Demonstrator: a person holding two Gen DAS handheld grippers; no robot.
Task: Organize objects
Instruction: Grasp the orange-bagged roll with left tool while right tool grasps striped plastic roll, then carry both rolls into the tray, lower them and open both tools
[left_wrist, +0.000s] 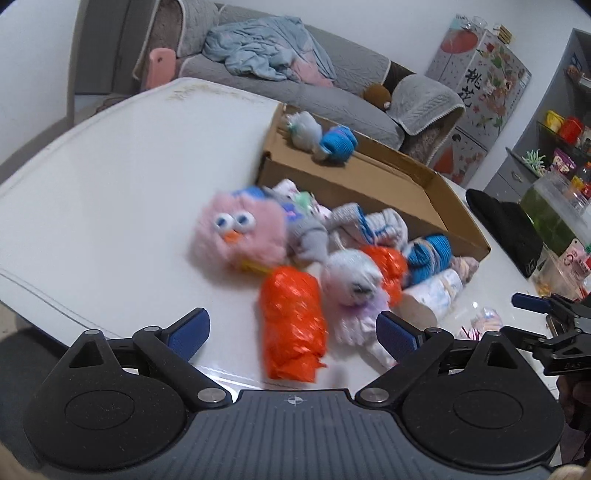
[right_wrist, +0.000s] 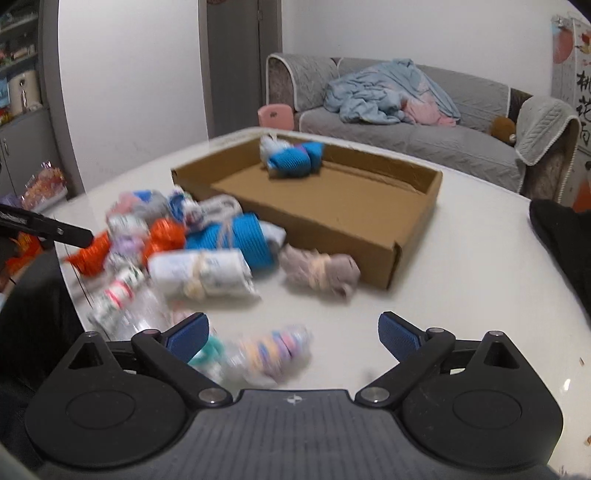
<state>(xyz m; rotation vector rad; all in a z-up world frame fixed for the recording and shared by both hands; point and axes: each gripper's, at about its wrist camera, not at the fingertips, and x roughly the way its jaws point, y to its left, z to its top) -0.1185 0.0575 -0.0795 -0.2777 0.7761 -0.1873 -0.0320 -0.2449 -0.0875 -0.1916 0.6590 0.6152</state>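
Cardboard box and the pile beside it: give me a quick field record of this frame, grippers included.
surface: white table
container: open cardboard box, shallow
in box: a blue roll with a pale bundle beside it, at the far end
outside box: pile with pink fluffy toy, orange bundle, white roll, mauve roll
left gripper: open, holds nothing, orange bundle between the fingers
right gripper: open, holds nothing, over a pastel bundle
image quality: motion blur
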